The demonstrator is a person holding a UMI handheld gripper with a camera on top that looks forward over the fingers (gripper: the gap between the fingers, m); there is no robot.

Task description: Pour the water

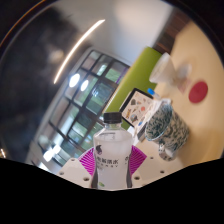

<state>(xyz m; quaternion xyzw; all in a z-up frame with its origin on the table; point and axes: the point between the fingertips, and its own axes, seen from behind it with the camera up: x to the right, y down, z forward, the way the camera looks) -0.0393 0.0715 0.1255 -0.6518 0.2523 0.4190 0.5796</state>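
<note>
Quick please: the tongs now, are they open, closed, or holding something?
Tongs: closed on the water bottle, which is lifted and tilted toward the patterned cup.

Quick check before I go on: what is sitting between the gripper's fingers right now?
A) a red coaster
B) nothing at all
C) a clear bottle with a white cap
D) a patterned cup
C: the bottle, clear with a white cap and a label, stands between the pink-padded fingers of the gripper, while the patterned cup sits apart beside it.
</note>
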